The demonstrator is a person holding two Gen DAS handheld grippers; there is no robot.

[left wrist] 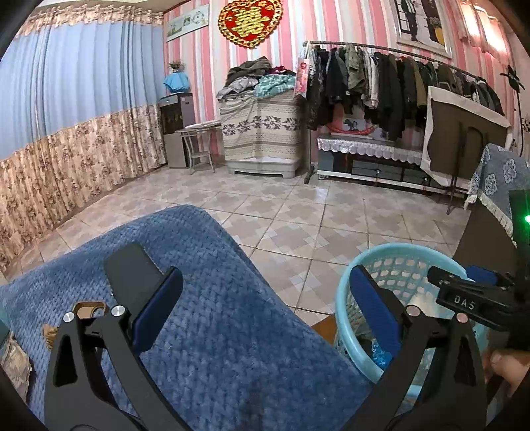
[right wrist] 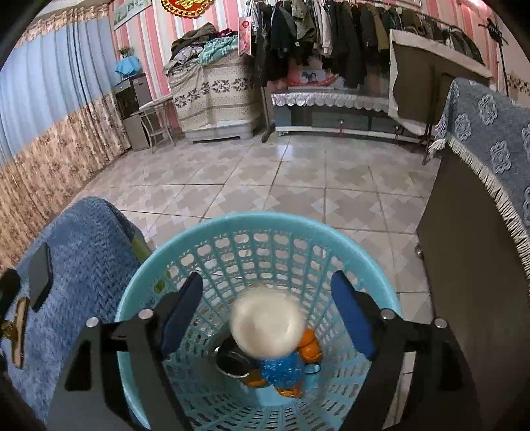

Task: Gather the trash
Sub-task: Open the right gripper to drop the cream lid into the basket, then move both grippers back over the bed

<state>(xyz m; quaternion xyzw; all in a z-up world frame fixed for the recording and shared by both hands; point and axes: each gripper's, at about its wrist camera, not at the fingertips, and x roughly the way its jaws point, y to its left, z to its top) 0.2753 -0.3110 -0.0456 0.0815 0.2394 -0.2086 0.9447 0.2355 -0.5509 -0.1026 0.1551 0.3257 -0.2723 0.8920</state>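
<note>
Fingers: right gripper (right wrist: 266,315) spread wide above the mouth of the blue basket (right wrist: 377,265), nothing pressed between the pads; a pale round piece of trash (right wrist: 265,326), blurred, sits between and below them, seemingly dropping onto the orange and blue litter (right wrist: 285,368) at the bottom.
Left gripper (left wrist: 261,318): fingers fully apart, empty, over the blue knitted cover (left wrist: 215,315), basket just to its right.
Remaining trash: brownish scraps (left wrist: 15,364) at the cover's left edge, nearer the left hand.

light blue lattice basket (right wrist: 185,245), knitted blue blanket (left wrist: 215,298), pink-striped wall (left wrist: 298,26), patterned beige tiles (right wrist: 265,172).
</note>
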